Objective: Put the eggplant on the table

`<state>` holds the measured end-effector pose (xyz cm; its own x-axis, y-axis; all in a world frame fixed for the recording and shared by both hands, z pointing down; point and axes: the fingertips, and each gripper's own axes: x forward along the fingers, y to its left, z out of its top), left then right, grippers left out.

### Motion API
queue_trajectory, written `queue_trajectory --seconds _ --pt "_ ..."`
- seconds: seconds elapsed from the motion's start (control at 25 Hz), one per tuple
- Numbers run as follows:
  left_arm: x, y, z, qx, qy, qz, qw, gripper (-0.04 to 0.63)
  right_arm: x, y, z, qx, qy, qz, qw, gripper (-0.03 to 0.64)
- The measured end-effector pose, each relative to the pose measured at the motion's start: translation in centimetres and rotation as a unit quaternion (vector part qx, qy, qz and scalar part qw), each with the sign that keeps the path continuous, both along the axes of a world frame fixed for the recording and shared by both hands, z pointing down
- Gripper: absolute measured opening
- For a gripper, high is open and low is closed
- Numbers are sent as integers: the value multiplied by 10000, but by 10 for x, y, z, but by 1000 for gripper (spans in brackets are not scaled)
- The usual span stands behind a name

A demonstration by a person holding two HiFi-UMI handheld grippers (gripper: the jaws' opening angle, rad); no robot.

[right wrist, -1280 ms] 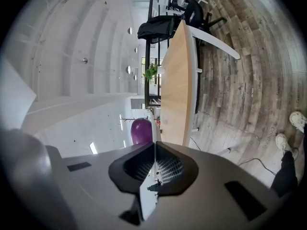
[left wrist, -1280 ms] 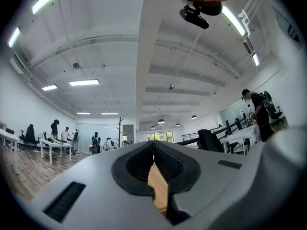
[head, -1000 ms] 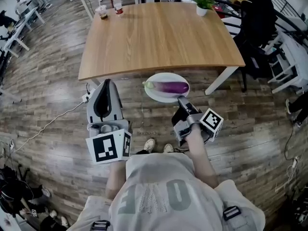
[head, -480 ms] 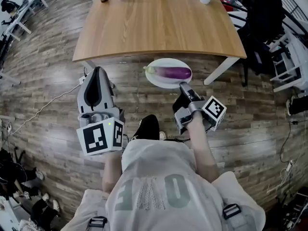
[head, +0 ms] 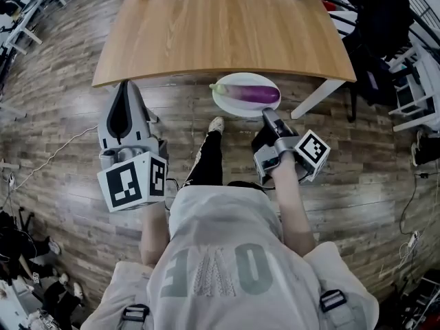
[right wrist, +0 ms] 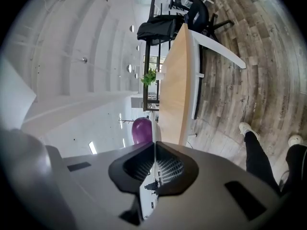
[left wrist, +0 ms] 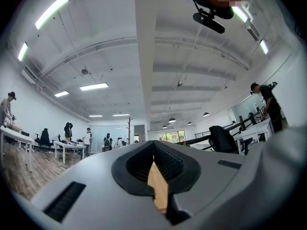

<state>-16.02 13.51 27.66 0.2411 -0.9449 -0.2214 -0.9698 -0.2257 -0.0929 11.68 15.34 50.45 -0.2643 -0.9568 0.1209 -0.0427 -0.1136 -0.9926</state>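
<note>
The eggplant (head: pixel 253 93) lies on a white plate (head: pixel 225 103), not yet on the tabletop (head: pixel 220 26). The plate hangs just short of the tabletop's near edge, over the wooden floor (head: pixel 62 136). The eggplant sits directly beyond the tips of the right hand-held gripper (head: pixel 269 117), between that gripper and the tabletop. Its long axis runs across, roughly parallel to the near edge, with the green stem end towards the person's left.

The right hand-held gripper is clenched on the plate's near rim. Its own view shows the plate edge-on as a thin white line pinched between the pads, with the purple eggplant bulging just past it. So the eggplant itself is untouched and rides on the plate.

The left hand-held gripper (head: pixel 125 88) stands well apart on the left, near the tabletop's left corner. Its tips are together and nothing is between them (only a sliver of wood shows through the gap behind the tips).

The right hand is clearly the nearer one, and the coming move probably means carrying the plate forward over the edge.
</note>
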Motion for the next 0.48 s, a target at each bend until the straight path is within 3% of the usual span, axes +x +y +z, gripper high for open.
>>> queue_trajectory --seconds 0.28,0.48 --pt "17 -62 7 13 29 -7 10000 8 23 -62 4 34 156 -15 9999 26" --pt "20 -132 -8 49 -5 31 10000 8 21 -123 -5 -2 167 -13 9999 26"
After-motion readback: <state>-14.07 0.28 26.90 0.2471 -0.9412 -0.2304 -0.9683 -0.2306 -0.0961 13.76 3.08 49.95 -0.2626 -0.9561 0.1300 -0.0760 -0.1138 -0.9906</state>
